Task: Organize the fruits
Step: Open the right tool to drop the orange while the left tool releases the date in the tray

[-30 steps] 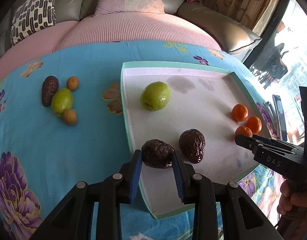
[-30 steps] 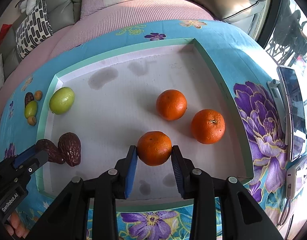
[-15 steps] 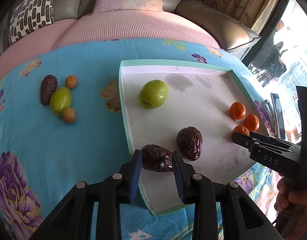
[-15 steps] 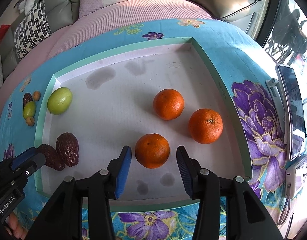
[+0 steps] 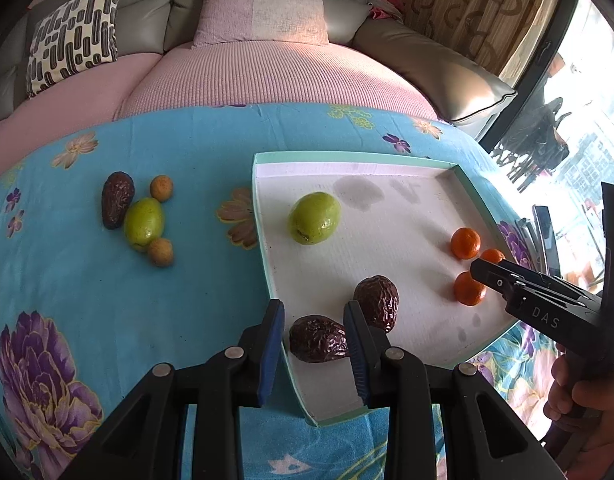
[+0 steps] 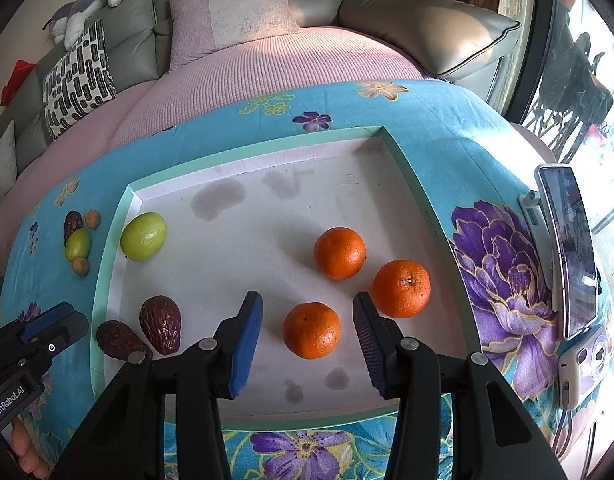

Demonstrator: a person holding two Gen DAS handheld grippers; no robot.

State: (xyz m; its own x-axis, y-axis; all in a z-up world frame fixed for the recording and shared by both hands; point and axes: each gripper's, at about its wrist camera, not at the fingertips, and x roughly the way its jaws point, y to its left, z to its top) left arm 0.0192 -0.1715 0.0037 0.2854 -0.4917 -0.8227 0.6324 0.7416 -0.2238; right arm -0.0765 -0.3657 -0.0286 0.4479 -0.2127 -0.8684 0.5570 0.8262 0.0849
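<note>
**Fruit sorted on a shallow tray, both tools open**

Where the blue flowered cloth [image 5: 87,288] covers the desk, a shallow white tray [image 6: 411,184] with a mint-green rim holds most of the fruit. Three round, dimpled oranges sit in a loose cluster at its right: the near orange [image 6: 311,330], a far one [image 6: 339,253] and a right-hand one [image 6: 401,288]. Two wrinkled, glossy, dark brown egg-shaped fruits lie at the tray's near left corner, one [image 5: 318,339] just inside the rim and the other [image 5: 377,303] beside it. A smooth green fruit [image 5: 314,218] rests near the tray's left wall.

On the cloth to the left of the tray, a second green fruit [image 5: 144,224] lies touching a dark wrinkled fruit [image 5: 116,199], with two small tan round fruits [image 5: 161,188] close by.

The left tool [image 5: 314,344] is level and low, its blue-padded fingers [image 5: 272,344] parted on either side of the nearer wrinkled fruit; it grips nothing, though whether the right pad touches the skin I cannot tell. The right tool [image 6: 307,336] stands wide open around the near orange, with a clear gap on both sides. A hand [image 5: 587,400] holds its black grip at the right.
</note>
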